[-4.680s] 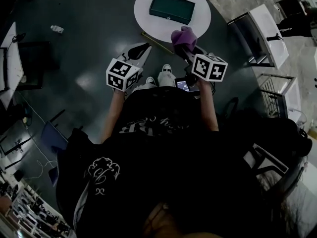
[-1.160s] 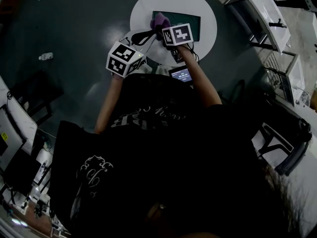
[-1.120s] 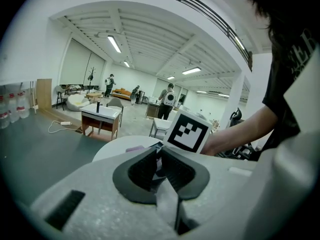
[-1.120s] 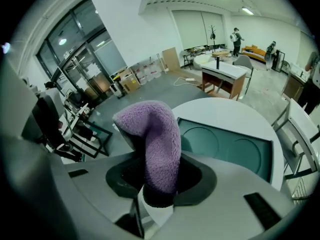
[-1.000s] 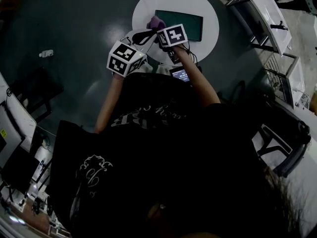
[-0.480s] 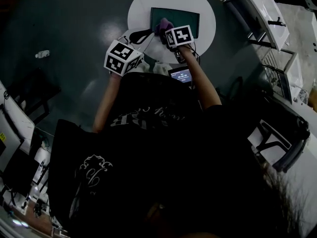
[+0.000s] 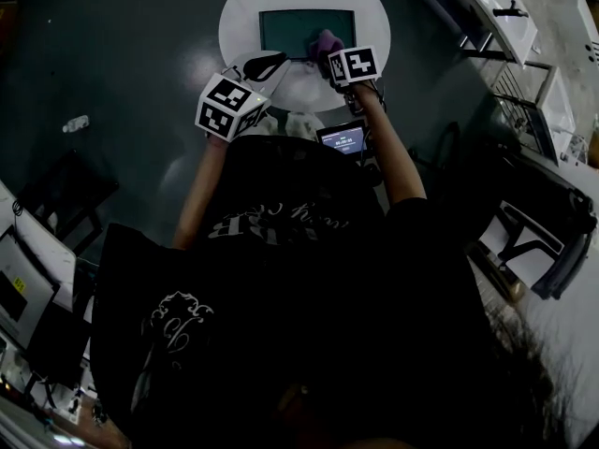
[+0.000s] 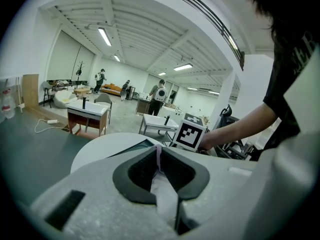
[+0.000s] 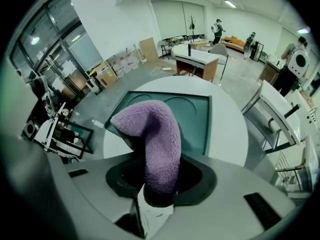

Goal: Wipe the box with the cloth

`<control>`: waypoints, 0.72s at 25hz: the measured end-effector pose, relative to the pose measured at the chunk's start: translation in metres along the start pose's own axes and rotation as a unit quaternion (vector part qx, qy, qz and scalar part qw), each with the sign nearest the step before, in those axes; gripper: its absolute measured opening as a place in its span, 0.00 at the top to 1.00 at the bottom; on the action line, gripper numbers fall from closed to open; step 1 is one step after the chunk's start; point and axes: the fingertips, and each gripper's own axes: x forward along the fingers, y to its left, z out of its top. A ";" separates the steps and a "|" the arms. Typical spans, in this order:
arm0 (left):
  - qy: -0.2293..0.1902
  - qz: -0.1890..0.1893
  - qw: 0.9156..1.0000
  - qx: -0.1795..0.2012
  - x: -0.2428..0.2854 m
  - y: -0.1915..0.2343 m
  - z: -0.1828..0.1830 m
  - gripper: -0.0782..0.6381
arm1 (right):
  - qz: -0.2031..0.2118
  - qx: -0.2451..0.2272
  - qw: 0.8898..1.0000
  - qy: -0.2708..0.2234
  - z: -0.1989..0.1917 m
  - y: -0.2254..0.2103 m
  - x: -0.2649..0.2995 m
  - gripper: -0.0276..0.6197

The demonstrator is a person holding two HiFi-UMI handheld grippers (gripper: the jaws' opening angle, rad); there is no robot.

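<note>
One purple cloth [image 9: 159,139] clamped above a teal box [image 7: 285,32].
Clenched on the cloth, the right hand-held gripper [image 9: 159,186] holds it over the box's right part. The box lies flat on the round white worktop [image 7: 374,12]. The left hand-held gripper [image 8: 159,154], jaws pressed together and empty, hangs near the worktop's edge.

Fleecy cloth, smooth box, matt shells

The purple cloth [image 9: 155,144] is thick-piled, fuzzy fleece. The teal box [image 9: 192,114] has a smooth, matt lid with faint pressed rings. The round table [image 9: 227,134] is smooth white. The left gripper [image 8: 159,154] and right gripper [image 9: 159,184] look like matt grey plastic with dull black pads. The dark floor [image 7: 122,45] is glossy.
</note>
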 end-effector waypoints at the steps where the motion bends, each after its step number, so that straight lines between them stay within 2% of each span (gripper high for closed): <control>1: 0.002 -0.004 1.000 0.002 0.003 -0.002 0.000 0.86 | -0.010 0.005 1.000 -0.001 -0.004 -0.009 -0.003 0.79; 5: 0.009 -0.018 1.000 0.011 0.013 -0.010 0.001 0.86 | -0.041 0.016 0.999 0.000 -0.018 -0.039 -0.014 0.79; 12: 0.015 -0.027 0.999 0.021 0.025 -0.021 0.003 0.86 | -0.040 0.020 0.999 -0.008 -0.022 -0.046 -0.021 0.79; 15: 0.013 -0.018 1.000 0.017 0.021 -0.018 0.001 0.86 | -0.014 -0.009 1.000 -0.023 -0.018 -0.030 -0.025 0.79; 18: 0.011 -0.001 1.000 0.005 0.011 -0.010 -0.003 0.86 | 0.028 -0.063 0.997 -0.033 -0.015 -0.001 -0.030 0.79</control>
